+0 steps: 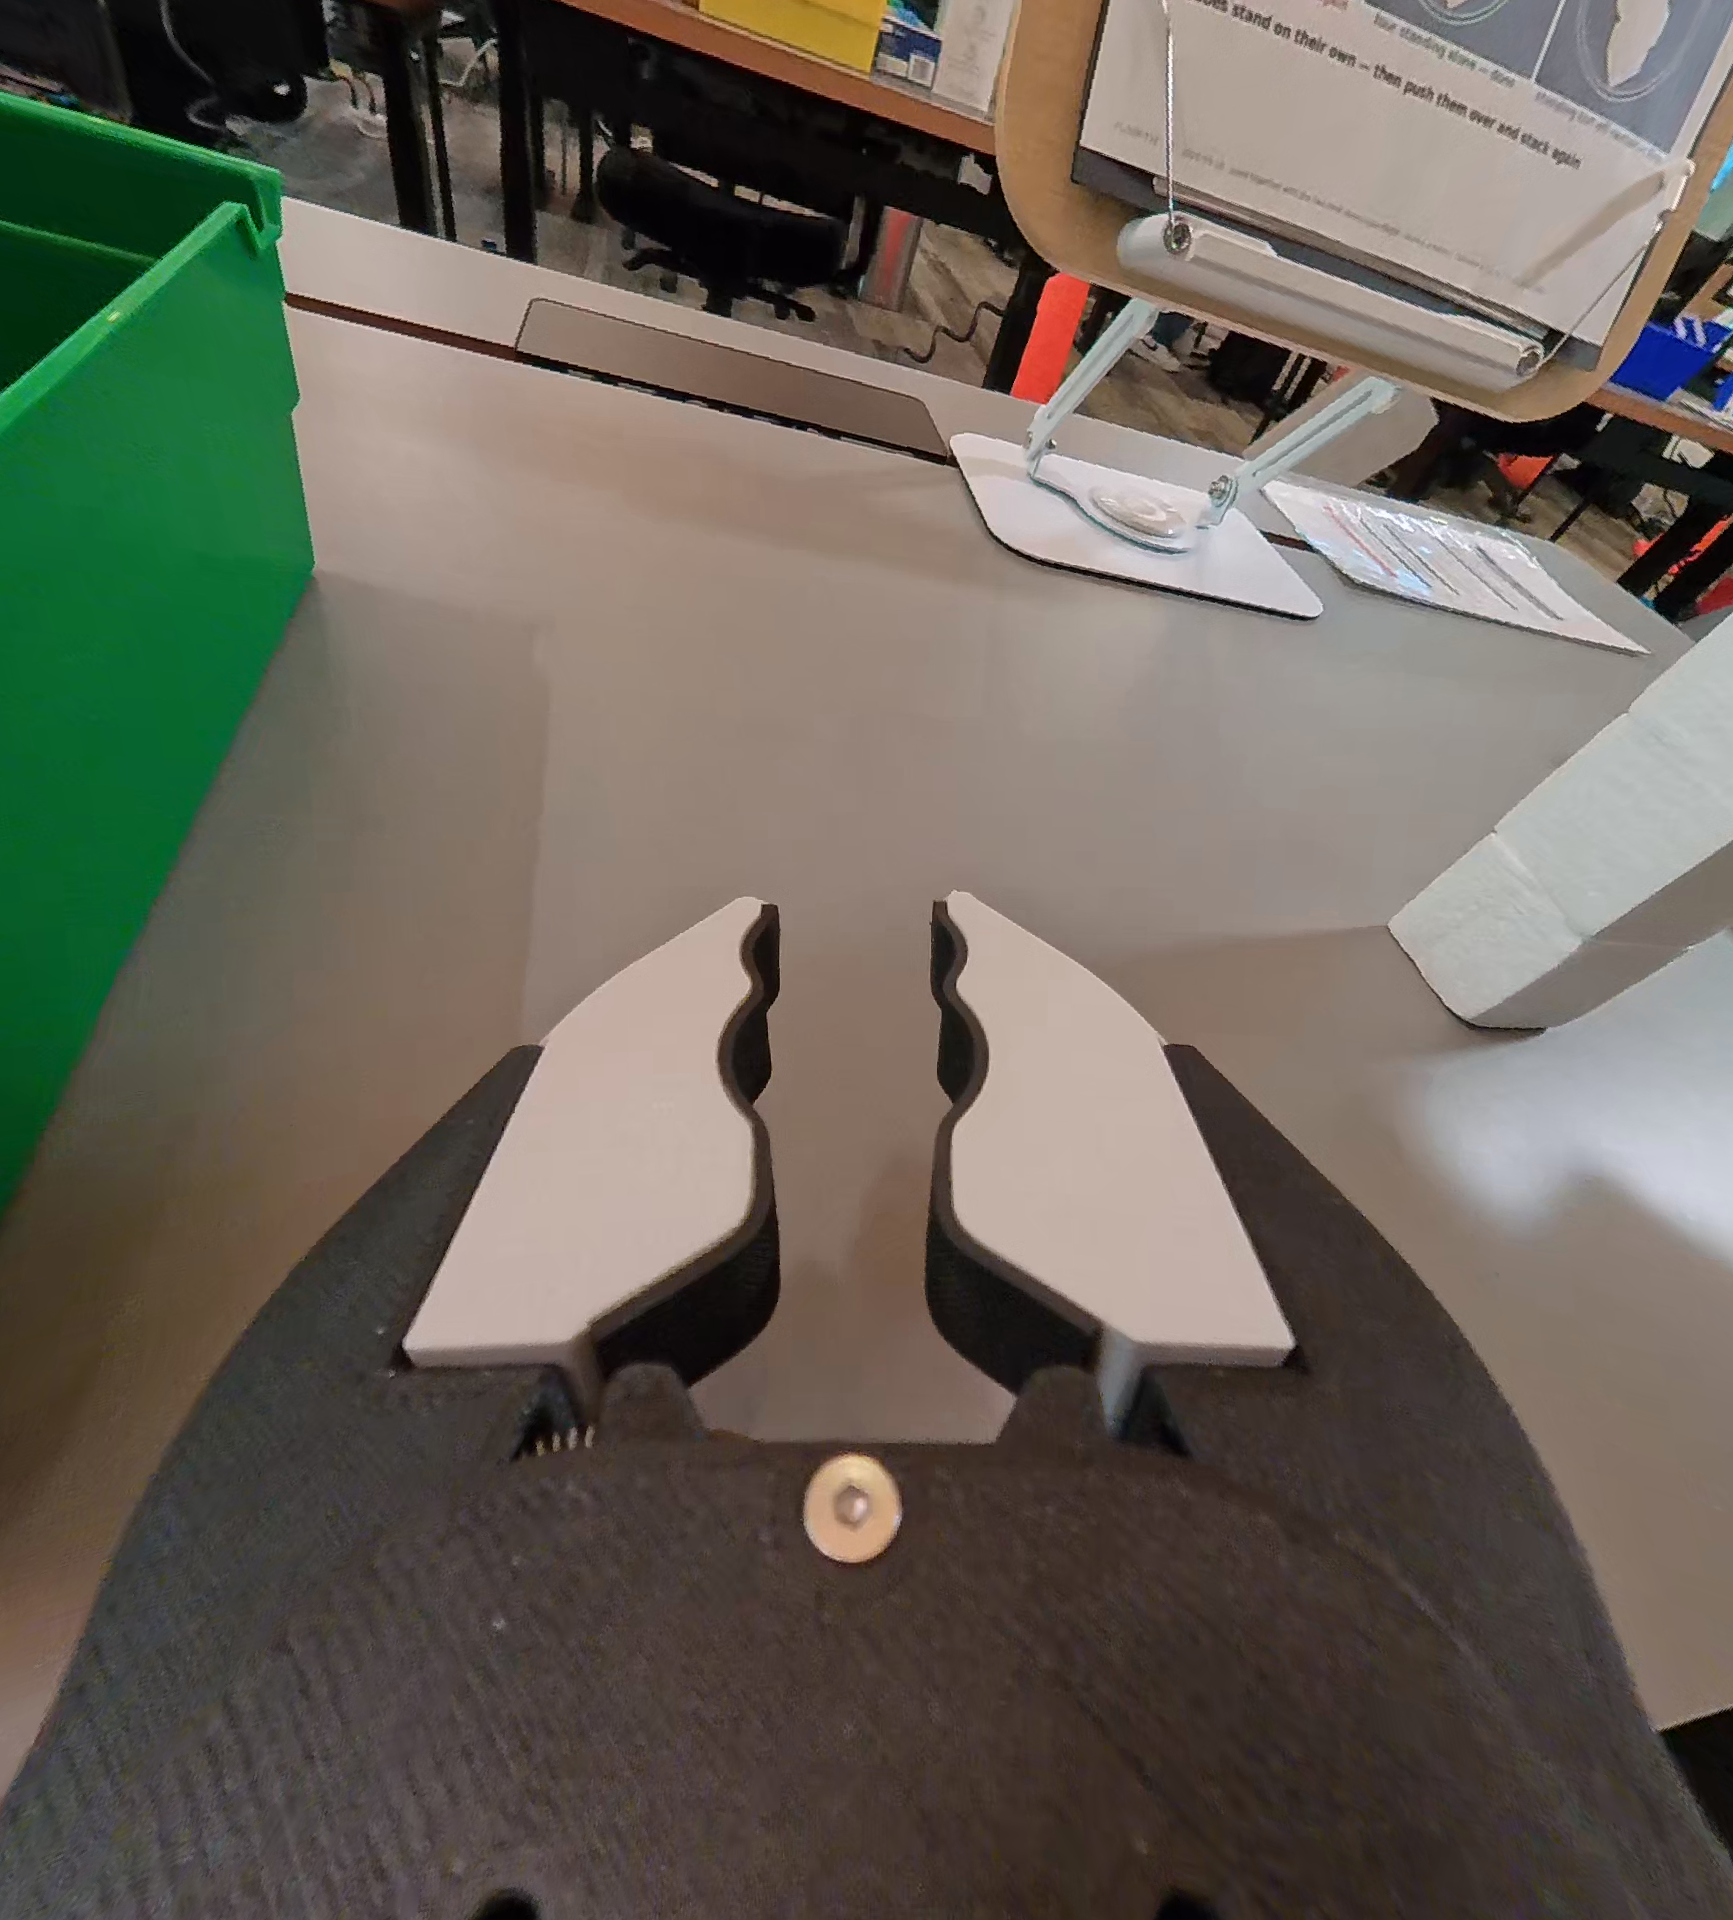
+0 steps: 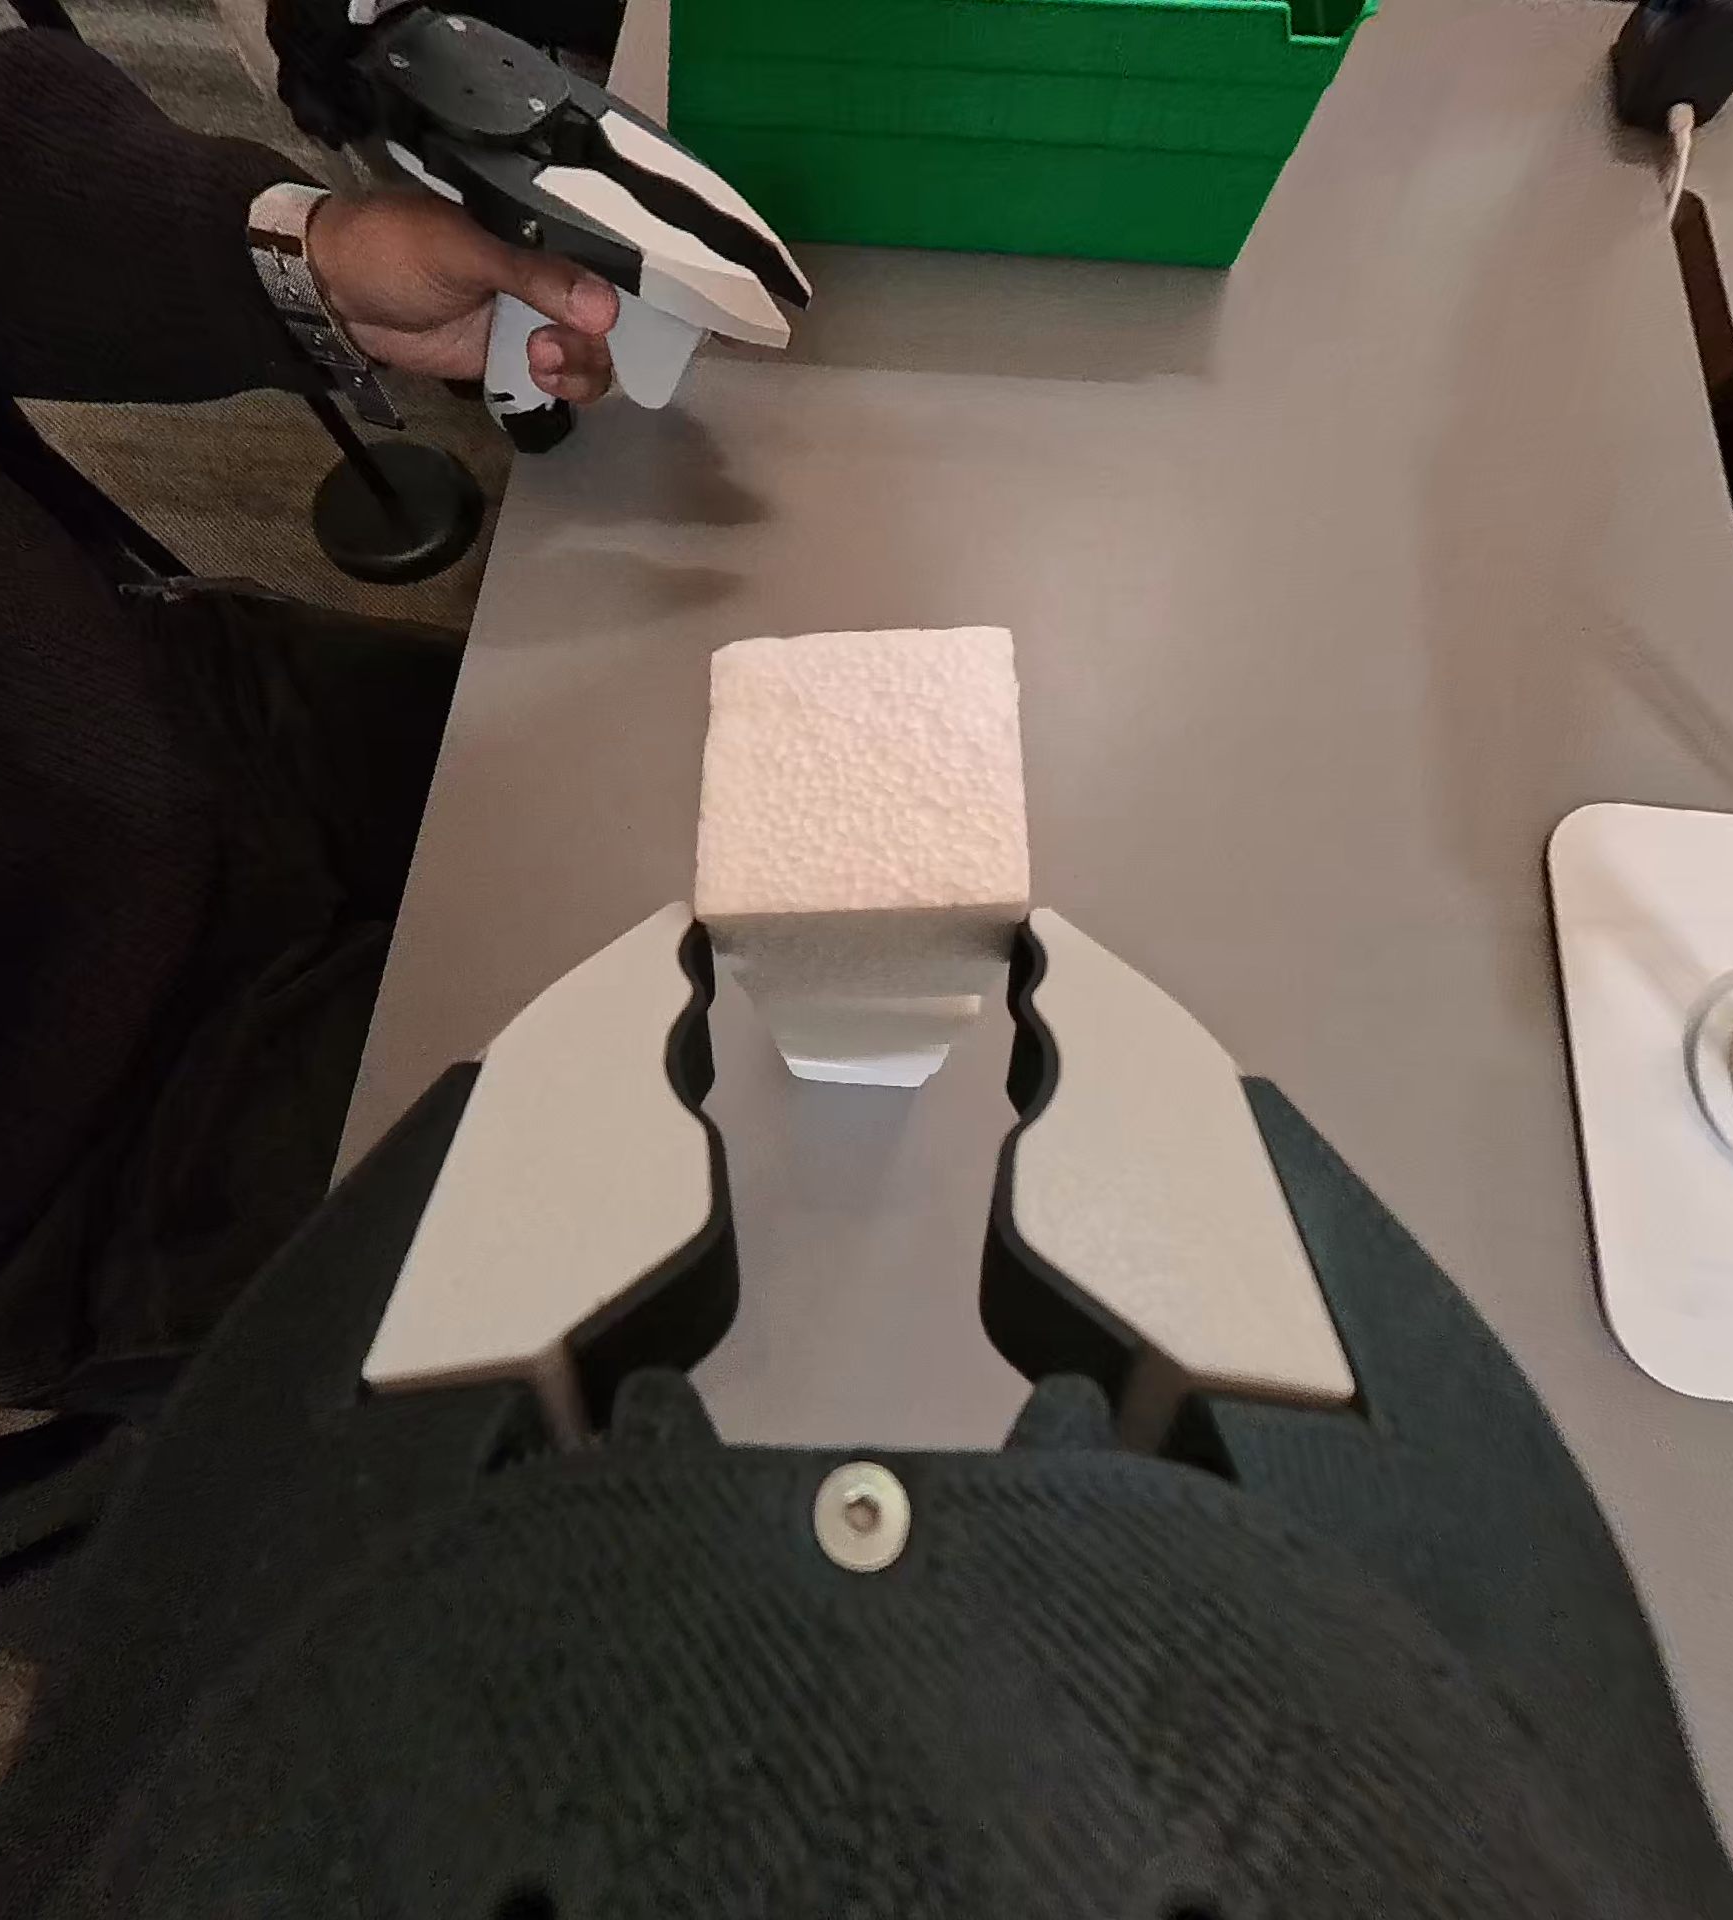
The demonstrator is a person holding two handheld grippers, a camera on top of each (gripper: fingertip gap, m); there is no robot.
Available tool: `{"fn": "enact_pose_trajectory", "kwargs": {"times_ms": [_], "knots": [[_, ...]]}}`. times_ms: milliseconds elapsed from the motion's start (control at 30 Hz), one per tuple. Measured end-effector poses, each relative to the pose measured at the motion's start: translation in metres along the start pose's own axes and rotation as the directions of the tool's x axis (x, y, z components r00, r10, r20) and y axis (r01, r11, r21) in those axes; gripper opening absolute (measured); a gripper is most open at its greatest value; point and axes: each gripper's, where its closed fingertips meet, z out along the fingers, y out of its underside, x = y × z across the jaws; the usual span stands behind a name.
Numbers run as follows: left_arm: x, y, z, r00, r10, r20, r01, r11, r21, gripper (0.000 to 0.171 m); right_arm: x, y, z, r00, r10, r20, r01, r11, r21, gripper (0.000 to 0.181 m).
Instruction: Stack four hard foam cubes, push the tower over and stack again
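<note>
A tower of white foam blocks (image 2: 860, 774) stands on the grey table (image 2: 1257, 623). My right gripper (image 2: 862, 925) has its fingertips pressed against both sides of the top block, shut on it. The lower blocks show only as a sliver beneath. The tower also shows in the left wrist view (image 1: 1631, 810) at the far right, with seams between the blocks. My left gripper (image 1: 854, 914) is open and empty above the bare table (image 1: 841, 675), left of the tower. It also shows in the right wrist view (image 2: 737, 281), held in a hand (image 2: 436, 286) near the table's left edge.
A green bin (image 1: 93, 520) stands at the left of the table and shows at the back in the right wrist view (image 2: 997, 125). A document stand (image 1: 1361, 156) on a white base (image 1: 1132, 530) and a laminated sheet (image 1: 1444, 571) stand behind. The base (image 2: 1693, 1091) lies right of the tower. The gap from one gripper's tips to the other's is roughly 30 cm.
</note>
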Motion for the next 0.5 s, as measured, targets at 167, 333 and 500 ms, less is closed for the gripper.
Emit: {"fn": "enact_pose_trajectory", "kwargs": {"times_ms": [167,333,500], "knots": [[0.0018,0.0010,0.0006,1.000,0.000,-0.007,0.000,1.000,-0.005,0.029,0.0049,0.0015,-0.0006,0.999,0.015,-0.030,-0.015,1.000,0.014,0.056],[0.0016,0.0008,0.0003,1.000,-0.002,-0.005,0.002,1.000,-0.003,0.028,0.0006,-0.0005,0.0009,0.999,0.023,-0.026,-0.022,0.999,0.023,0.056],[0.0019,0.0004,-0.0001,1.000,0.000,-0.005,0.000,1.000,0.000,0.029,0.0000,0.0028,0.0035,0.999,0.033,-0.024,-0.032,0.999,0.019,0.056]]}}
